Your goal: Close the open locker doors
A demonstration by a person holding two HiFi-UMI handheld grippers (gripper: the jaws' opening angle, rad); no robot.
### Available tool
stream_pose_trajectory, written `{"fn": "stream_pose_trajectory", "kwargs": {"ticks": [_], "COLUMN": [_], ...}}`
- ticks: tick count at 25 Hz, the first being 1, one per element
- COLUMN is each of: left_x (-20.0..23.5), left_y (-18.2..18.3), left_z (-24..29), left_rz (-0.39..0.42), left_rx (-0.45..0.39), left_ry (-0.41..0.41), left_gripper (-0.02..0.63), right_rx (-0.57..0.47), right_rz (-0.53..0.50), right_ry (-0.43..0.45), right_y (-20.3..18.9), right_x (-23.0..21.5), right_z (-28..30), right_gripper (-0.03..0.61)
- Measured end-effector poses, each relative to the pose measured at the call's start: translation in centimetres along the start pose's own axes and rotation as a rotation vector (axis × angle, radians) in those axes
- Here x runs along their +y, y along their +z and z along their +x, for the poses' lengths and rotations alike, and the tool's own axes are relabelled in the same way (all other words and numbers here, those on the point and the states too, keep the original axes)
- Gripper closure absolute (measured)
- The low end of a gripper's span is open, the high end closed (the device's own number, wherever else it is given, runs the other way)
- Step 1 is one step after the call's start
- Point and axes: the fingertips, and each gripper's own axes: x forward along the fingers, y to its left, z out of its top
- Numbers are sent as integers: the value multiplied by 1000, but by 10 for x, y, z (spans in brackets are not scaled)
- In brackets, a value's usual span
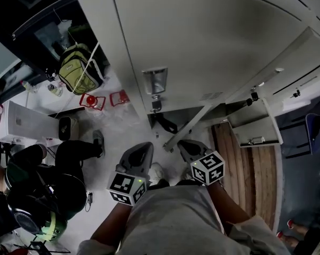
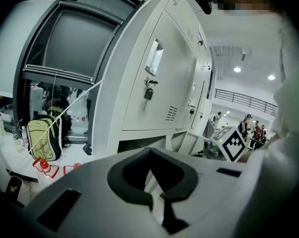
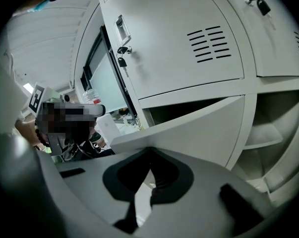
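A bank of white lockers [image 1: 213, 41] fills the head view. The big upper door [image 3: 179, 53] is closed, and a padlock [image 2: 149, 92] hangs at its latch. Below it a low locker door [image 3: 194, 130] stands swung out, seen edge-on in the head view as the low open door [image 1: 194, 125]. Farther right another open door [image 1: 253, 125] juts out. My left gripper [image 1: 139, 153] and right gripper [image 1: 187, 149] are held close to the body, short of the low door. Both are shut with nothing between the jaws, as the left gripper [image 2: 155, 200] and right gripper [image 3: 142, 197] views show.
A yellow-green backpack [image 1: 77, 68] and red items [image 1: 91, 101] lie on the floor at left. A seated person [image 1: 43, 179] is at the lower left beside a white box [image 1: 22, 124]. A wooden floor strip [image 1: 244, 169] runs at right.
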Motion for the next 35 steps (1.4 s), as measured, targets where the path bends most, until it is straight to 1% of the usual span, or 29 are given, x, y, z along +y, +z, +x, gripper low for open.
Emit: {"fn": "stream_pose_trajectory", "kwargs": {"ticks": [13, 19, 29, 35], "left_x": [31, 47, 65, 69], "left_y": [8, 14, 21, 20], "left_z": [-10, -11, -6, -2], "left_rz": [-3, -7, -9, -12], "left_rx": [-21, -31, -40, -30], "left_ry": [33, 53, 53, 51], "left_gripper": [600, 600, 600, 600], "right_rx": [-2, 10, 8, 11], "right_rz": [-23, -36, -29, -23], "right_ry": [17, 11, -1, -1], "right_y": [21, 29, 42, 45], "right_x": [1, -6, -15, -20], "right_z": [36, 51, 70, 79], "right_gripper": [551, 551, 551, 551]}}
